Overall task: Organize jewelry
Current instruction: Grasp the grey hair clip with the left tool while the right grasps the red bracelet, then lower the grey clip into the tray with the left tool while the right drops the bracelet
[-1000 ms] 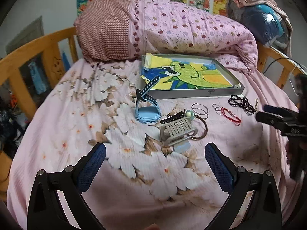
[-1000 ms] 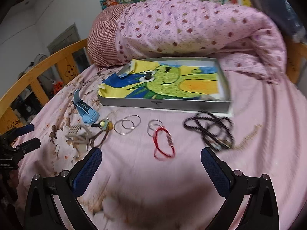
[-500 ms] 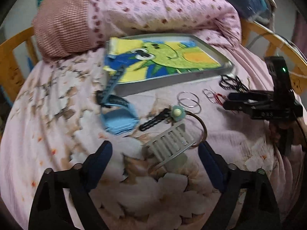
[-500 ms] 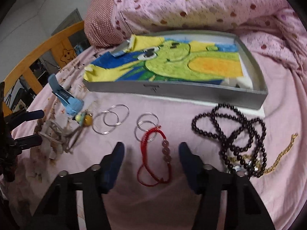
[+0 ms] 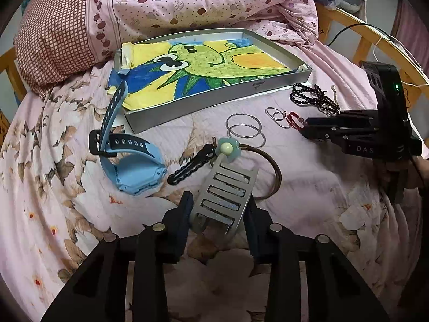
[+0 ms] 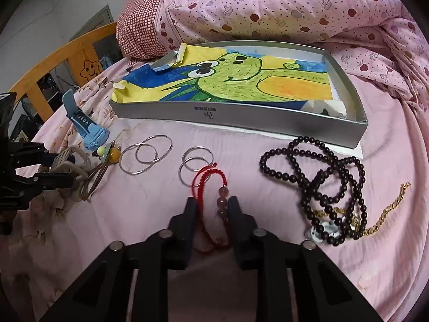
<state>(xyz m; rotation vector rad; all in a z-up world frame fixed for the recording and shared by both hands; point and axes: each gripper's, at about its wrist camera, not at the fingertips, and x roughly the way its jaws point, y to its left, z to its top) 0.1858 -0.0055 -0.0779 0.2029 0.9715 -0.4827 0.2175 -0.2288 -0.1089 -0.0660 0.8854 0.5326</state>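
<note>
"DAS" lettering on right gripper (image 5: 305, 130) near red bracelet (image 5: 293, 119)

Left gripper (image 5: 217, 209) closed around grey slatted hair clip (image 5: 226, 191) on floral bedsheet (image 5: 53, 187). Beside it: blue watch (image 5: 128, 161), black chain clip (image 5: 191, 167), silver hoops (image 5: 245, 131). Right gripper (image 5: 304, 127) touching red bracelet (image 5: 293, 119).

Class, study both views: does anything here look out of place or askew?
Yes. The drawing lining the grey tray sits askew: its left corner spills over the tray's rim, with tape peeling at the top edge. The dark bead necklace lies tangled with a gold chain.
</note>
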